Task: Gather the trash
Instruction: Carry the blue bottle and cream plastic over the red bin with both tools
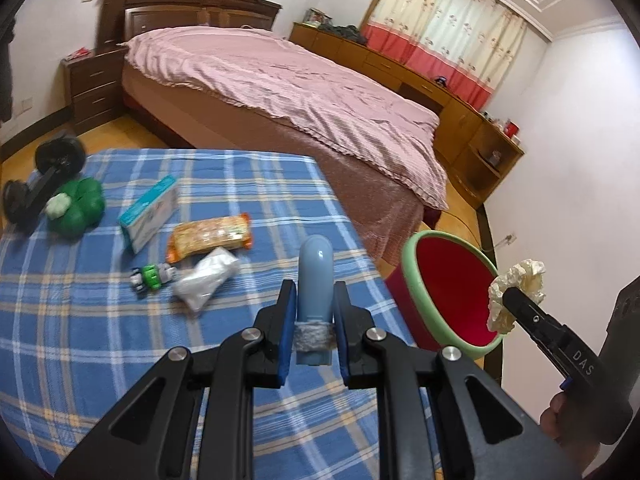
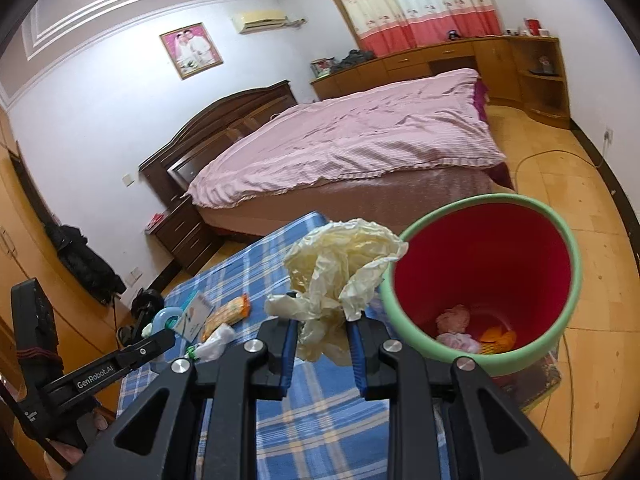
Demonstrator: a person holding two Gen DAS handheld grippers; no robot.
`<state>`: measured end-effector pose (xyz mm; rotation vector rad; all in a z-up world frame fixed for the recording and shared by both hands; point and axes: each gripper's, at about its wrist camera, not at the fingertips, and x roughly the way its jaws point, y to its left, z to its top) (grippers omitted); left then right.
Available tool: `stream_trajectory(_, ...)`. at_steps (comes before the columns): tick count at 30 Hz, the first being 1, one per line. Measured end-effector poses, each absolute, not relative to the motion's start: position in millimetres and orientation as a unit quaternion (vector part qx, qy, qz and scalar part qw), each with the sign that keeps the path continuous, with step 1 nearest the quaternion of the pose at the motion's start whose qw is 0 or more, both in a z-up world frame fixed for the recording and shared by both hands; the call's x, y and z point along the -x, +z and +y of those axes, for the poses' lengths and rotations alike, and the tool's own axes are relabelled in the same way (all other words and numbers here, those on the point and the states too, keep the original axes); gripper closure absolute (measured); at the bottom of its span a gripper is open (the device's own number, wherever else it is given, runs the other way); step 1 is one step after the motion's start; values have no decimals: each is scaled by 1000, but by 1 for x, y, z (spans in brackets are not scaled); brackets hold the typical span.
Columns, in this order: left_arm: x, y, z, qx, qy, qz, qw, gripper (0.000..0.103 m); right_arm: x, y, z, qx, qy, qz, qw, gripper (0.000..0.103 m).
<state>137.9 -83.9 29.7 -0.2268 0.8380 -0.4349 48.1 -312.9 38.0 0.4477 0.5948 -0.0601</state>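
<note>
Two claws: both mine, clamped on trash
Left claw point(image 1: 315, 300): grips blue-grey tube point(image 1: 316, 276), beside bin point(image 1: 416, 280)
Right claw point(image 2: 322, 326): pinches crumpled paper point(image 2: 340, 264), beside bin

bedroom: pink-covered bed point(image 1: 280, 80), dark headboard point(image 1: 192, 4), curtained window point(image 1: 448, 28), wood floor point(image 2: 560, 208)

crumpled cream paper point(image 2: 340, 268) clamped beside bin rim | pale blue loop point(image 1: 316, 280) gripped upright; red bin point(image 2: 480, 280) green-rimmed, upright
</note>
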Motion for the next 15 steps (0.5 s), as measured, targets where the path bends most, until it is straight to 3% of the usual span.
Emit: stream_trajectory(15,-157,22,-181,48,-267,419,866,85,-45,10,-391,-263,-87,298,913,77)
